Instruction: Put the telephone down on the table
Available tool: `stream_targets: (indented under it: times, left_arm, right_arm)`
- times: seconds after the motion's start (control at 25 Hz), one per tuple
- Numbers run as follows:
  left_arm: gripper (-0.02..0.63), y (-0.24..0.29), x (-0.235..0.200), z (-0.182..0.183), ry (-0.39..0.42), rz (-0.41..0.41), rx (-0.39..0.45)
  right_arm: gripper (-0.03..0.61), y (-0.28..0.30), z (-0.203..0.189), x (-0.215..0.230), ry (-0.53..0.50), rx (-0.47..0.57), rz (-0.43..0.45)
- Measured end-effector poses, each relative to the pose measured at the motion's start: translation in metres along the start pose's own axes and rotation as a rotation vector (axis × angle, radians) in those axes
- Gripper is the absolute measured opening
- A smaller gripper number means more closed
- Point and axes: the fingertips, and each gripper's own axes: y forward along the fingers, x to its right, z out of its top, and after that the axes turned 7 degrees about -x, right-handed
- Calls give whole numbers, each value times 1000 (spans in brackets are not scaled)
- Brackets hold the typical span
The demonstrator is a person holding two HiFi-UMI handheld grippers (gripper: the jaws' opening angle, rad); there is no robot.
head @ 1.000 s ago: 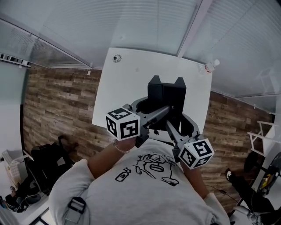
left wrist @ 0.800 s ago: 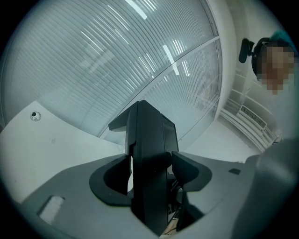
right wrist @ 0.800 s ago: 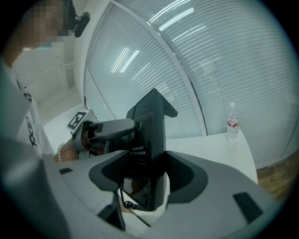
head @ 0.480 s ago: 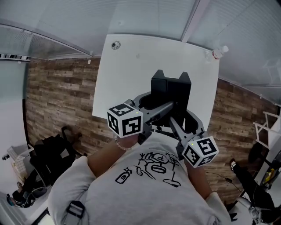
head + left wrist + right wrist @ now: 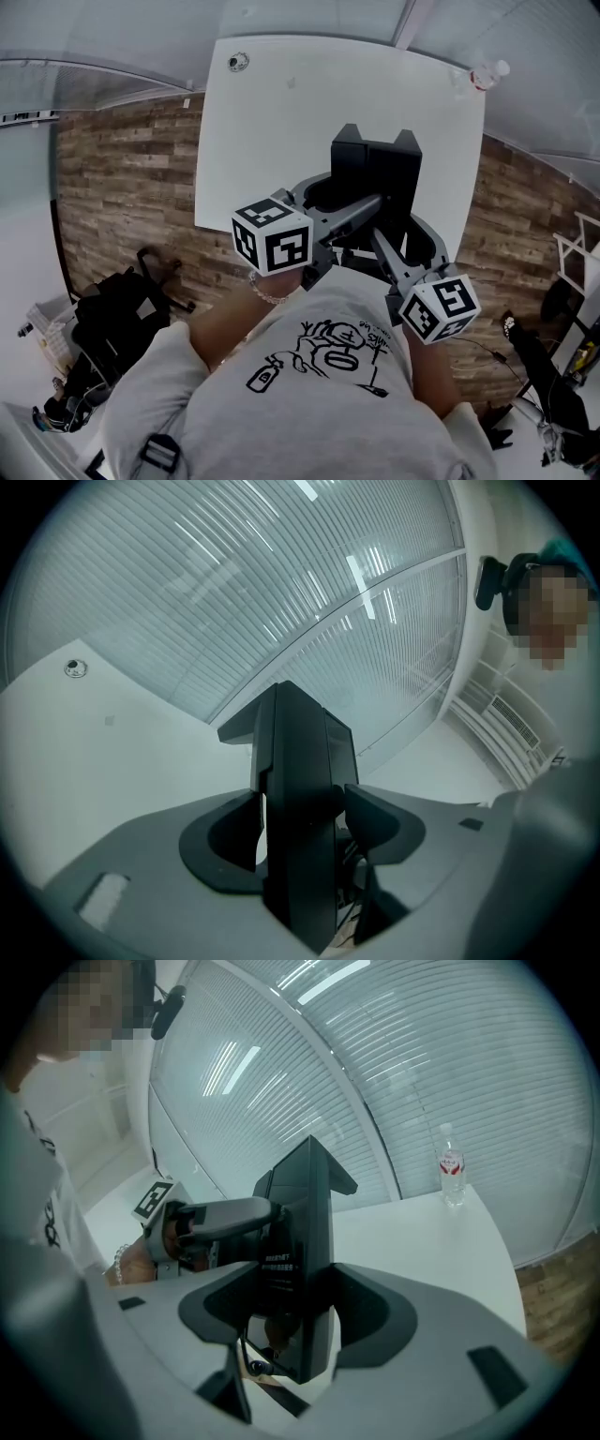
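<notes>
The telephone (image 5: 375, 173) hangs clamped in both sets of jaws over the near part of the white table (image 5: 281, 131), right of its middle. We hold it on edge, with its long axis up and down and the table straight below it. The left gripper (image 5: 305, 832) grips its thin body from the left. The right gripper (image 5: 300, 1312) takes it from the near right, jaws wide but pressed on it. Whether its base touches the table we cannot tell. It is a black slab with two corners jutting on top and a printed label on one face.
</notes>
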Motion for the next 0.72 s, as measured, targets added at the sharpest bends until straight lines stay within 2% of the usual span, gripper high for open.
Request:
stream_targets:
  times: [0.72]
  left_arm:
    - [268, 37, -48, -19, -15, -4, -49]
  right_arm:
    - [238, 36, -27, 41, 53, -30, -26]
